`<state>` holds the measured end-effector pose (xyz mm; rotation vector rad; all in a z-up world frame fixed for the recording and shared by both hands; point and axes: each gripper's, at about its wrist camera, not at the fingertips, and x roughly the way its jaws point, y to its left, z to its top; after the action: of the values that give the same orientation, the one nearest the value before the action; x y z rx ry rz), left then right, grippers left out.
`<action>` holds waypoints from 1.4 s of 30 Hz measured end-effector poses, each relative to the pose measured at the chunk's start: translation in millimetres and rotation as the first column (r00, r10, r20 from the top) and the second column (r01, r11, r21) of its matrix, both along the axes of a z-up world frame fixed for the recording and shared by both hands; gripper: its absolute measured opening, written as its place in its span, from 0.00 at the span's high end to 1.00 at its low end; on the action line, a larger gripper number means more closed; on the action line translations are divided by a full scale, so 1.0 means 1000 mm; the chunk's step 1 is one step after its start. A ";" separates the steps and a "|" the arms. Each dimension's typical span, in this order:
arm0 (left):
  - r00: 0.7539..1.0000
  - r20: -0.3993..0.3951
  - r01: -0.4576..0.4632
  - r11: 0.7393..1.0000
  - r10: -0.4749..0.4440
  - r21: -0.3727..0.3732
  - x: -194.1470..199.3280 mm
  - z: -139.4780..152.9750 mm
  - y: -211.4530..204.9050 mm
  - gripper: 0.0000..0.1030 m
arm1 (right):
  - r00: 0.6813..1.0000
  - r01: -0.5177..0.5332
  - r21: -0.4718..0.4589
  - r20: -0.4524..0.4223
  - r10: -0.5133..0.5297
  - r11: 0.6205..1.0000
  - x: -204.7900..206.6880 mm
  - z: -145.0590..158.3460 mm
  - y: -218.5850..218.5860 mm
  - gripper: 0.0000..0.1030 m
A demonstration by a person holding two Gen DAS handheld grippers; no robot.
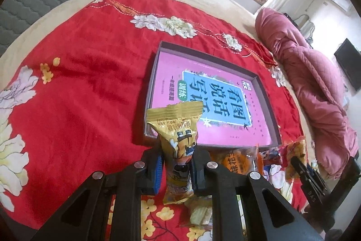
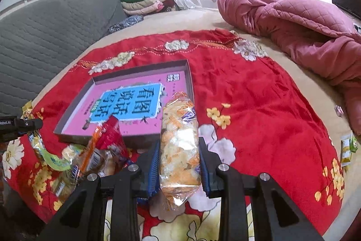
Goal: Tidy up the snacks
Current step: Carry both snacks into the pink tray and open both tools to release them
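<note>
Both grippers clamping snack packets above the red floral blanket [image 1: 85, 87], near edge of the shallow box [image 1: 266, 110].

Left gripper [image 1: 176, 164]: jaws pressing together on a yellow snack packet [image 1: 178, 139], gripping it about mid-length, crimped top standing upright against the box's near left corner. Right gripper [image 2: 179, 162]: jaws clamping a clear bag of rice crackers [image 2: 180, 141], holding it upright, top end overlapping the box's right wall in view. Box lying open on the blanket, holding only a pink booklet [image 2: 135, 103] flat inside. Loose snack pile [image 2: 90, 157] lying on the blanket just near the box, between the two grippers. Further small packets [image 2: 346, 149] lying well apart at the far right, off the blanket's edge. Pink quilt [image 2: 293, 17] lying bunched beyond.
</note>
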<state>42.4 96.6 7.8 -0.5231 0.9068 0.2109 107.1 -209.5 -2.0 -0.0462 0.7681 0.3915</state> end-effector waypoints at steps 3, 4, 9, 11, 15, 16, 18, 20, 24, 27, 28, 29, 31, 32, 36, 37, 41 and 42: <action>1.000 0.009 -0.002 1.000 0.002 -0.001 0.005 0.002 0.002 0.81 | 1.000 -0.008 0.011 0.016 0.007 1.000 0.003 0.005 0.005 0.69; 1.000 0.012 -0.002 1.000 0.002 -0.002 0.006 0.003 0.002 0.81 | 1.000 -0.009 0.015 0.020 0.008 1.000 0.004 0.007 0.007 0.69; 0.999 0.033 -0.014 1.000 0.014 0.001 0.018 0.007 0.007 0.81 | 0.999 -0.017 0.042 0.044 0.015 0.999 0.015 0.014 0.016 0.69; 0.999 0.041 -0.019 1.000 0.019 -0.011 0.025 0.008 0.010 0.81 | 0.999 -0.018 0.045 0.052 0.016 0.999 0.019 0.016 0.020 0.69; 0.999 0.045 -0.020 1.000 0.021 -0.013 0.040 0.008 0.013 0.81 | 0.998 -0.022 0.053 0.056 0.019 0.998 0.029 0.016 0.027 0.69; 0.999 0.043 -0.022 1.000 0.023 -0.019 0.044 0.006 0.014 0.81 | 0.998 -0.021 0.053 0.053 0.018 0.998 0.031 0.014 0.029 0.69; 0.999 0.036 -0.024 0.999 0.025 -0.028 0.051 0.002 0.016 0.81 | 0.999 -0.019 0.061 0.044 0.017 0.998 0.036 0.012 0.031 0.69; 0.999 0.027 -0.023 0.999 0.024 -0.032 0.059 -0.002 0.017 0.81 | 0.999 -0.019 0.068 0.035 0.017 0.998 0.039 0.010 0.032 0.69; 1.000 0.014 -0.024 0.999 0.025 -0.045 0.069 -0.011 0.017 0.81 | 1.000 -0.014 0.073 0.015 0.013 0.997 0.047 0.004 0.034 0.69; 0.999 0.009 -0.030 0.998 0.031 -0.047 0.075 -0.015 0.019 0.81 | 1.000 -0.005 0.076 0.006 0.005 0.997 0.051 0.001 0.033 0.69; 0.999 0.008 -0.033 0.998 0.033 -0.048 0.077 -0.017 0.020 0.81 | 1.000 -0.003 0.073 0.007 0.003 0.997 0.052 0.000 0.033 0.69; 0.999 0.006 -0.037 0.998 0.037 -0.049 0.078 -0.018 0.020 0.81 | 1.000 -0.002 0.071 0.005 0.002 0.997 0.054 -0.001 0.034 0.69; 0.999 0.003 -0.043 0.998 0.044 -0.052 0.082 -0.021 0.023 0.81 | 1.000 0.000 0.071 0.000 0.000 0.997 0.057 -0.003 0.034 0.69; 0.999 -0.001 -0.047 0.998 0.047 -0.052 0.083 -0.022 0.024 0.81 | 1.000 -0.003 0.074 -0.003 0.003 0.997 0.058 -0.004 0.035 0.69; 0.999 -0.019 -0.044 0.997 0.042 -0.061 0.088 -0.029 0.025 0.81 | 1.000 -0.013 0.075 -0.028 0.015 0.997 0.065 -0.011 0.041 0.69; 0.999 -0.023 -0.041 0.998 0.040 -0.057 0.090 -0.030 0.024 0.81 | 0.999 -0.014 0.073 -0.032 0.016 0.997 0.066 -0.013 0.043 0.69; 0.999 -0.039 -0.029 0.998 0.027 -0.060 0.092 -0.035 0.022 0.81 | 0.999 -0.017 0.066 -0.031 0.019 0.998 0.068 -0.016 0.045 0.69; 0.999 -0.043 -0.027 0.998 0.024 -0.060 0.092 -0.036 0.021 0.81 | 0.999 -0.015 0.063 -0.029 0.017 0.998 0.069 -0.016 0.046 0.69</action>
<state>134.8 117.6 -28.7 -0.5881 0.9504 0.2192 176.2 -164.0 -18.0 0.0128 0.7843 0.4319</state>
